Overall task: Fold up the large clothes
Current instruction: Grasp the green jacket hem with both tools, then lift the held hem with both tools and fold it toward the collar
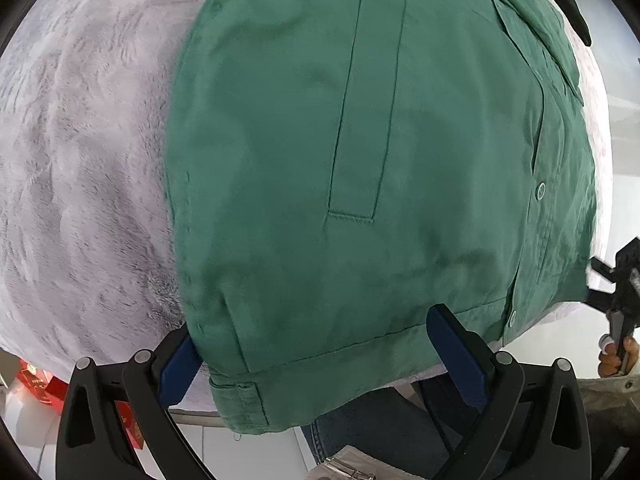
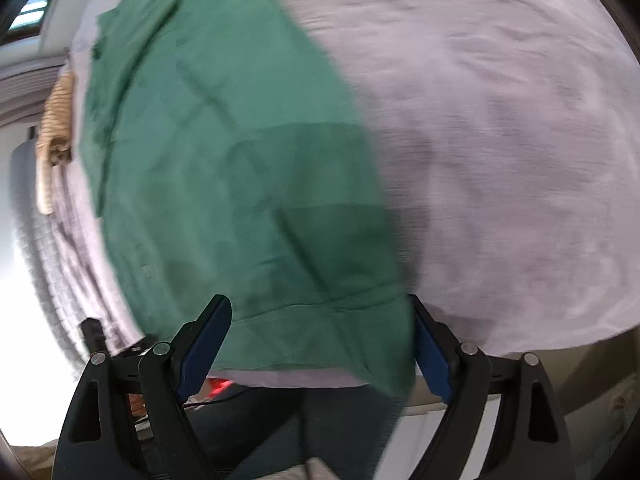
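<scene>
A large green jacket (image 1: 360, 160) lies flat on a pale plush blanket (image 1: 80, 160), with a welt pocket and snap buttons facing up. Its hem hangs over the near edge. My left gripper (image 1: 316, 360) is open, its blue pads (image 1: 180, 364) wide apart on either side of the hem's left corner. In the blurred right wrist view the jacket (image 2: 240, 180) fills the left half and the blanket (image 2: 500, 140) the right. My right gripper (image 2: 320, 344) is open too, straddling the hem's other corner. It also shows at the edge of the left wrist view as the right gripper (image 1: 618, 292).
The person's jeans (image 1: 360, 432) stand close below the blanket's edge. A red box (image 1: 36, 384) sits on the white floor at lower left. A tan striped cloth (image 2: 56, 120) lies beyond the jacket, beside a white quilted cover (image 2: 36, 260).
</scene>
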Demonstrator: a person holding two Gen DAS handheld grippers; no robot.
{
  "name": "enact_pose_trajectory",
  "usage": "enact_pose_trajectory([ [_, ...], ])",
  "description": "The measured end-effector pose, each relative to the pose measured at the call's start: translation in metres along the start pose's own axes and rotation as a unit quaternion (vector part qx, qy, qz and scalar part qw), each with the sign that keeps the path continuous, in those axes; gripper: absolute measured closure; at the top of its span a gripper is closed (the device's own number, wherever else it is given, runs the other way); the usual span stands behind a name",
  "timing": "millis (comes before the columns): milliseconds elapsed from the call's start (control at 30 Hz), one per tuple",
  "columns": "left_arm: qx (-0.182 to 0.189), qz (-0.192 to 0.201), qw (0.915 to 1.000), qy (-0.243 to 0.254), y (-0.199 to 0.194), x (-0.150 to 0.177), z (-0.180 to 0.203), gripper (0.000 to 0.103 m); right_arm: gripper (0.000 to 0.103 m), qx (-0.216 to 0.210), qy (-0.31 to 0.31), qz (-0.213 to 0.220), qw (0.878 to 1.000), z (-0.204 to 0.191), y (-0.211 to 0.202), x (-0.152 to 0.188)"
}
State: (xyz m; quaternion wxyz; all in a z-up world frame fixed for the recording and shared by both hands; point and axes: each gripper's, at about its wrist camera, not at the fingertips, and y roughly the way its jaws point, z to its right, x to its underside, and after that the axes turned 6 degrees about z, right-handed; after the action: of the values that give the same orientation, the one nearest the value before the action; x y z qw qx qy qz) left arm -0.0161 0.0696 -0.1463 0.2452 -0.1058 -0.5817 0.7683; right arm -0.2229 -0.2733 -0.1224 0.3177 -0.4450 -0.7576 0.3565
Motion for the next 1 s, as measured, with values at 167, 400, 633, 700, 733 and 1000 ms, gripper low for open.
enact_pose_trajectory([
  [167,-0.008,-0.007,0.9999,-0.004,0.012,0.003,-0.002,0.000,0.015,-0.068,-0.023,-0.001,0.997,-0.025,0.003,0.001],
  [400,-0.026,0.012,0.9996,0.000,0.012,0.005,0.017,0.034,0.022,-0.001,0.010,-0.013,1.000,-0.008,0.018,0.000],
  [633,0.093,0.020,0.9943,-0.048,-0.015,0.001,0.002,0.084,0.096,-0.027,-0.005,0.005,1.000,-0.020,0.007,0.002],
  [700,0.135,0.035,0.9882,-0.064,-0.028,-0.002,0.000,0.087,0.096,-0.080,0.000,0.024,0.997,-0.026,-0.006,-0.002],
  [733,0.147,0.043,0.9859,-0.069,-0.034,-0.004,-0.001,0.088,0.096,-0.099,0.004,0.031,0.995,-0.027,-0.013,-0.004],
  [1000,0.226,0.165,0.9570,-0.077,-0.115,-0.068,0.013,0.088,0.096,-0.238,-0.002,0.113,0.965,-0.076,-0.063,-0.052],
])
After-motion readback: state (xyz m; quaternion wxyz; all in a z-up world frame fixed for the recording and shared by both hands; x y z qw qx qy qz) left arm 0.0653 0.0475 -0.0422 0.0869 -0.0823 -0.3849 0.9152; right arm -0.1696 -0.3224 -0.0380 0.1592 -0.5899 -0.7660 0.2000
